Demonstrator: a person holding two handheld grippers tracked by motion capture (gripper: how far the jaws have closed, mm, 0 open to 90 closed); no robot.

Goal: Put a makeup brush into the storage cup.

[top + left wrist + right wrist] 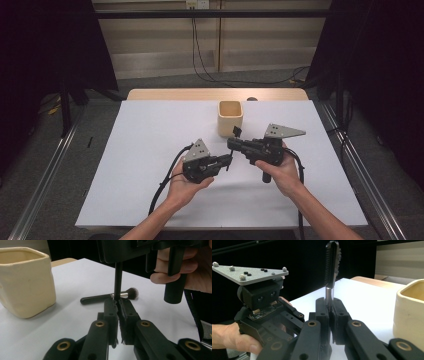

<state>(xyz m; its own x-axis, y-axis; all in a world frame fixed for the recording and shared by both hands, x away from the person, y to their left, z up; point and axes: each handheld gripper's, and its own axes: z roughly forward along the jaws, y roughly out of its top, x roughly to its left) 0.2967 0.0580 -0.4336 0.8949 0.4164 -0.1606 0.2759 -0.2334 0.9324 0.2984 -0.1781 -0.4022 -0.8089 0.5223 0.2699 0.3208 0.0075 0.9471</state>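
1. While both hands hover mid-worktop [150, 150], the left gripper [228, 161] and the right gripper [233, 143] meet tip to tip.
2. Right fingers: clamped on the stem of a small black comb brush [331, 262], which stands upright.
3. Left fingers: pressed together on the same tool's thin black handle [117, 280].
4. Cream cup [230, 118] sits just beyond the grippers, to the far side.
5. A makeup brush [110, 295] lies flat on the worktop, past the left fingers.

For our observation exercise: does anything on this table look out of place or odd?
A makeup brush lies loose on its side on the table, outside the cream cup rather than in it. Nothing looks spilled or broken.
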